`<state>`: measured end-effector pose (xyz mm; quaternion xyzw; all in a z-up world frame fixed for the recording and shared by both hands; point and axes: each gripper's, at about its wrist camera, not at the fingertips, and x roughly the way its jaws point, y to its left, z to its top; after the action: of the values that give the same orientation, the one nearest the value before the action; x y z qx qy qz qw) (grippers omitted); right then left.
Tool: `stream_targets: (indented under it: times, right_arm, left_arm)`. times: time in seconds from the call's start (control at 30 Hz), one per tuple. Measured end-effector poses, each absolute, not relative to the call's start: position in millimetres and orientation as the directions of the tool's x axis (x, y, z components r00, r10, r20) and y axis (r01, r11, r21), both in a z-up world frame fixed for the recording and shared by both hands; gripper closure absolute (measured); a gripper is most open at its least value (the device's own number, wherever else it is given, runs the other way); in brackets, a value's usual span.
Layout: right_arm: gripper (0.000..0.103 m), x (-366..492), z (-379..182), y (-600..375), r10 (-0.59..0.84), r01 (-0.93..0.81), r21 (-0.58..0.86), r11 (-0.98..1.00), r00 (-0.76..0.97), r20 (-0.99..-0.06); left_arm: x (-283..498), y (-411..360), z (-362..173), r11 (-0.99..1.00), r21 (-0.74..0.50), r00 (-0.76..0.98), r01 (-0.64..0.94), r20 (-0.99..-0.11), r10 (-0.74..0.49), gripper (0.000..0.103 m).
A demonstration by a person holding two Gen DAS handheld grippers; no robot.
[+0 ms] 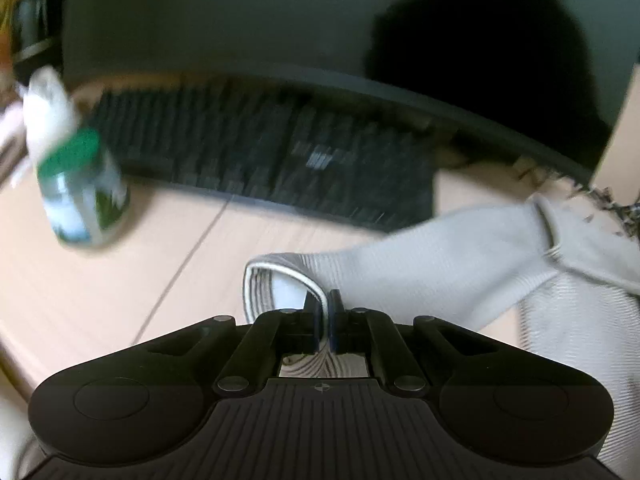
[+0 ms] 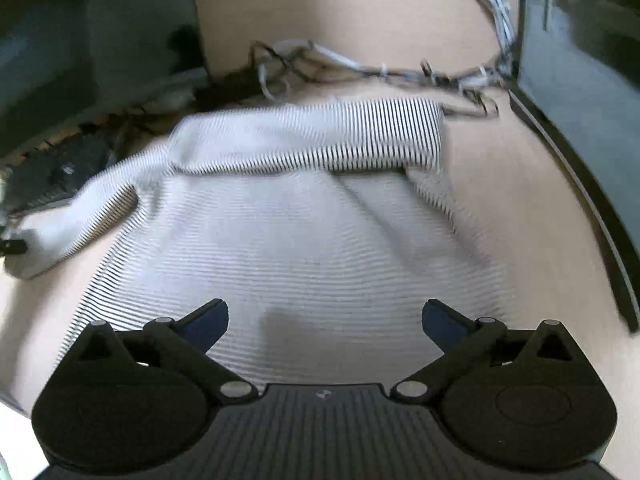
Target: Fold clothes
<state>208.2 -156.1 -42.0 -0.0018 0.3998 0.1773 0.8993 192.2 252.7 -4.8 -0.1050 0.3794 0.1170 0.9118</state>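
So the left gripper (image 1: 328,300) is pinched tight on the cuff (image 1: 280,276) of a sleeve (image 1: 420,248), fingers basically touching with just the ribbed edge of fabric between them. It sits low over the desk (image 1: 120,280), pointing toward the keyboard (image 1: 260,152). The sleeve runs from the jaws off to the right, where it joins the rest of the shirt (image 1: 580,340). The cuff loops around in a thick, rolled band, pale with thin grey stripes.

The right gripper (image 2: 324,316) is spread wide with nothing between its fingers, hovering over the lower part of the shirt (image 2: 288,248), aimed toward the back of the desk. Can't tell whether the tips touch the cloth.

The shirt lies mostly flat on the desk, a soft knit with fine dark and white stripes all over. One sleeve (image 2: 312,136) is folded across the top as a straight band; the other trails off left to where the left gripper holds it.

Other stuff: light wood-grain desk, a black keyboard under a dark monitor (image 1: 280,20), a clear plastic bottle (image 1: 80,184) with a green label at left, and a messy tangle of cables (image 2: 360,68) behind the shirt. It's all a bit motion-blurred.
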Motion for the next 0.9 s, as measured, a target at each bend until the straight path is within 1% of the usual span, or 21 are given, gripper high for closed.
stream_targets:
  times: [0.1, 0.2, 0.37, 0.47, 0.53, 0.63, 0.7, 0.77, 0.83, 0.9]
  right_arm:
    - [0.000, 211.8, -32.6, -168.3, 0.380, -0.379, 0.162, 0.911, 0.621, -0.686]
    - [0.000, 216.0, -35.4, -179.7, 0.435, -0.425, 0.193, 0.884, 0.600, -0.671]
    - [0.000, 218.2, -60.8, -194.8, 0.487, -0.444, 0.259, 0.858, 0.538, -0.689]
    - [0.000, 214.2, -63.8, -194.4, 0.495, -0.480, 0.233, 0.846, 0.542, -0.679]
    - [0.000, 211.9, -65.6, -192.6, 0.490, -0.494, 0.211, 0.844, 0.548, -0.679]
    - [0.000, 207.8, -68.0, -188.4, 0.470, -0.514, 0.160, 0.842, 0.557, -0.684]
    - [0.000, 204.2, -69.2, -182.8, 0.447, -0.532, 0.108, 0.840, 0.565, -0.694]
    - [0.000, 203.0, -69.7, -182.2, 0.444, -0.542, 0.093, 0.835, 0.566, -0.695]
    - [0.000, 202.8, -70.0, -183.5, 0.450, -0.549, 0.092, 0.831, 0.564, -0.693]
    - [0.000, 202.5, -70.3, -184.8, 0.455, -0.556, 0.092, 0.826, 0.562, -0.691]
  left_arm:
    - [193.6, 223.7, 38.1, 0.970, -0.065, 0.749, -0.233, -0.648, 0.137, 0.098]
    - [200.3, 184.3, 86.7, 0.988, -0.015, 0.819, -0.155, -0.561, 0.120, 0.098]
    - [227.7, 117.0, 153.3, 1.000, 0.022, 0.891, -0.010, -0.454, 0.019, 0.098]
    - [251.6, 69.7, 176.0, 0.996, 0.028, 0.904, 0.082, -0.423, -0.062, 0.098]
    - [266.2, 37.6, 179.0, 0.990, 0.036, 0.900, 0.136, -0.423, -0.109, 0.098]
    - [290.8, -17.0, 169.4, 0.975, 0.038, 0.871, 0.219, -0.458, -0.177, 0.098]
    - [306.5, -45.2, 157.2, 0.971, 0.037, 0.852, 0.238, -0.488, -0.191, 0.098]
    - [320.3, -69.8, 144.3, 0.965, 0.008, 0.824, 0.261, -0.522, -0.219, 0.097]
    - [326.6, -85.8, 136.9, 0.958, -0.011, 0.808, 0.286, -0.535, -0.247, 0.095]
    - [329.4, -97.2, 133.7, 0.950, -0.024, 0.796, 0.311, -0.540, -0.274, 0.090]
